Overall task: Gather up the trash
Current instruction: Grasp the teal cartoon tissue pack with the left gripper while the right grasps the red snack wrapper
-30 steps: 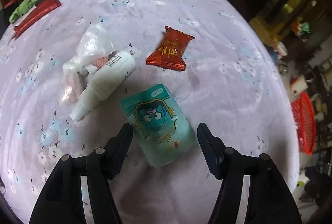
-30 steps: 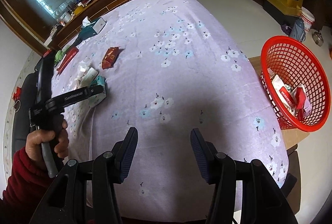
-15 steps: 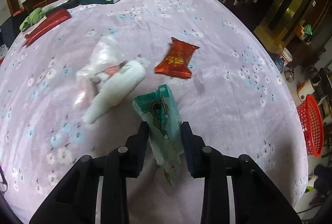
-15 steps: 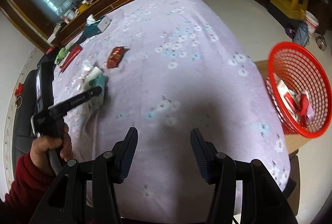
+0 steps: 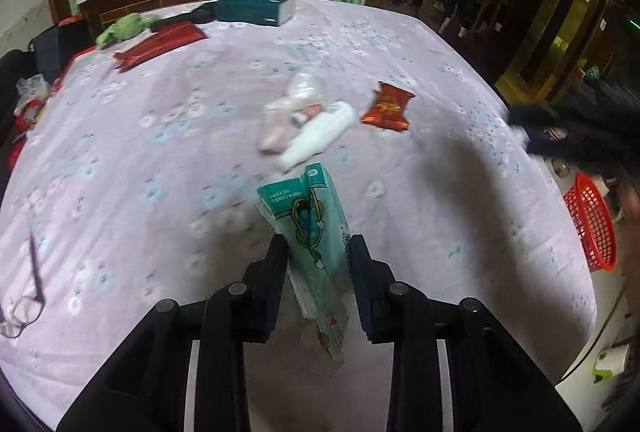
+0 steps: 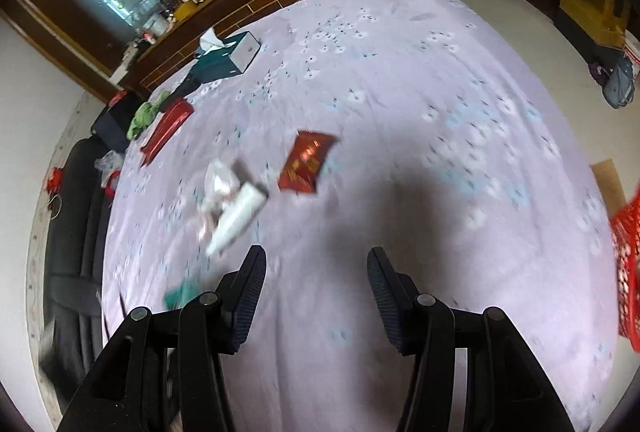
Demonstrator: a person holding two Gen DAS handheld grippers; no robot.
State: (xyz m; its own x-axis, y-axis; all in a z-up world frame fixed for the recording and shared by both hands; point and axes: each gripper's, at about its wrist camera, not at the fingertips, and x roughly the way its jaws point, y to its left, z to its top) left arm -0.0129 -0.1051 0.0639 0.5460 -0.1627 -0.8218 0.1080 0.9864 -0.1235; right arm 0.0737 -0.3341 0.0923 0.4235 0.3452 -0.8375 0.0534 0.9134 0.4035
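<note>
Lilac floral tablecloth (image 5: 168,135) over whole table. Red mesh basket (image 5: 592,224) off right edge, on floor. Left gripper (image 5: 318,264) clamped on teal packet (image 5: 308,228), lifted clear of cloth. Right gripper (image 6: 316,272) spread wide, empty, above cloth. White bottle (image 5: 320,135) beside crumpled plastic bag (image 5: 296,99); red wrapper (image 5: 388,107) just right.

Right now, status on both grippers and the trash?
Left gripper shut on teal packet, lifted. Right gripper open, empty. Red wrapper, white bottle on table. Red basket at right, path clear.
</note>
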